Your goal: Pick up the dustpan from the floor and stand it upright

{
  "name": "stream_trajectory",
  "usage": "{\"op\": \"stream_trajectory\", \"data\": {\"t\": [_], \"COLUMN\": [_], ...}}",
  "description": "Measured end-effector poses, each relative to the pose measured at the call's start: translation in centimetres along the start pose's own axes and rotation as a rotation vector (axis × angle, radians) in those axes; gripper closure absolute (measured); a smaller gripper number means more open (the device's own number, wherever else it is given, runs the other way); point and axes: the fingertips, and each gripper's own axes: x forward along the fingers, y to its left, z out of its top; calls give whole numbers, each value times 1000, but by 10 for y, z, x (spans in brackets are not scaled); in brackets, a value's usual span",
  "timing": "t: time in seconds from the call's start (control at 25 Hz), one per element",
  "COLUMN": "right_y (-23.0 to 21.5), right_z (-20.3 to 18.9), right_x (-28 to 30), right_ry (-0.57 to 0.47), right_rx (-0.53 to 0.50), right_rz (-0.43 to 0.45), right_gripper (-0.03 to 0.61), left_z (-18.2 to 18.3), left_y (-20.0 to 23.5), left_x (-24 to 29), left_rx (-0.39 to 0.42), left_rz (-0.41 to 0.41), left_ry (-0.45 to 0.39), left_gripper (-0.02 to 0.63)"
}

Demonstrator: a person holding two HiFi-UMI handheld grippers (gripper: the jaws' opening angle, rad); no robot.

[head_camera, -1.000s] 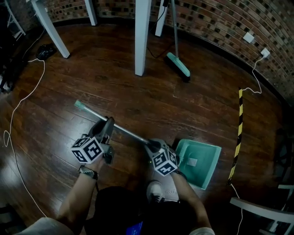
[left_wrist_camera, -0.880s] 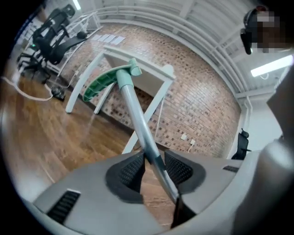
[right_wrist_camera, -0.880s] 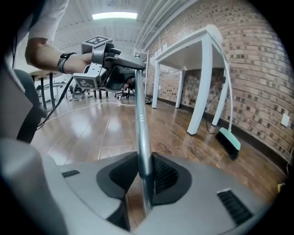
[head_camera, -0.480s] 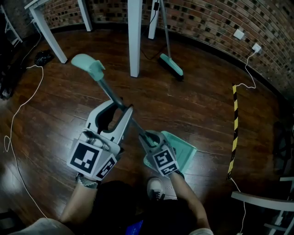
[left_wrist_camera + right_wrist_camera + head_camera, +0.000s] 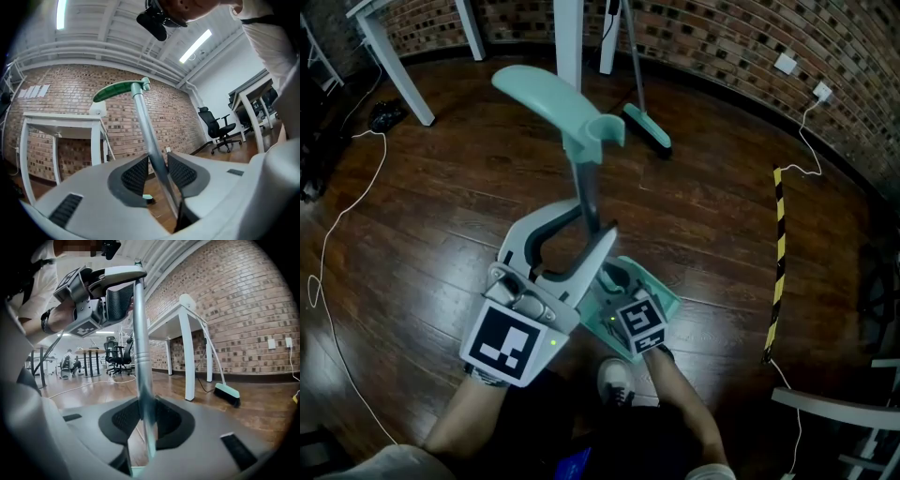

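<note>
The left gripper and right gripper clamp the teal plastic dustpan's slim metal pole; smooth, it could slip.

The dustpan stands nearly upright between the jaws of both tongs. The left gripper holds the pole high up, under the hand grip, and the right gripper holds it low, just above the pan. Beyond the tongs stands a table leg, with a broom at its right. Striped floor tape lies well right of the right gripper, and a cable well left of the left one.
</note>
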Motion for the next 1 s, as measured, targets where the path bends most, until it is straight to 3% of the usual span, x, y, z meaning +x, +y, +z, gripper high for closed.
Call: {"op": "stream_trajectory", "data": {"t": [0.28,0.44,0.84,0.92,1.0], "right_y": [3,8,-2,-14,-31], "right_z": [0,2,5,8,14], "right_x": [-6,-15,-58,-73,-97], "right_ry": [18,28,36,41,51], "right_rx": [-14,-29,-33,-39,-37], "right_rz": [10,19,-25,-72,-144], "right_gripper": [488,423,402,406,502], "left_z": [8,9,6,8,13], "left_y": [-14,-25,-27,-22,-17], "left_x": [-4,-8,-29,-33,-35], "left_rx": [42,42,54,67,57], "left_rz": [-42,-84,-79,-69,-48], "left_ry": [-22,-17,5,17,44], "left_gripper": [448,433,436,491,585]}}
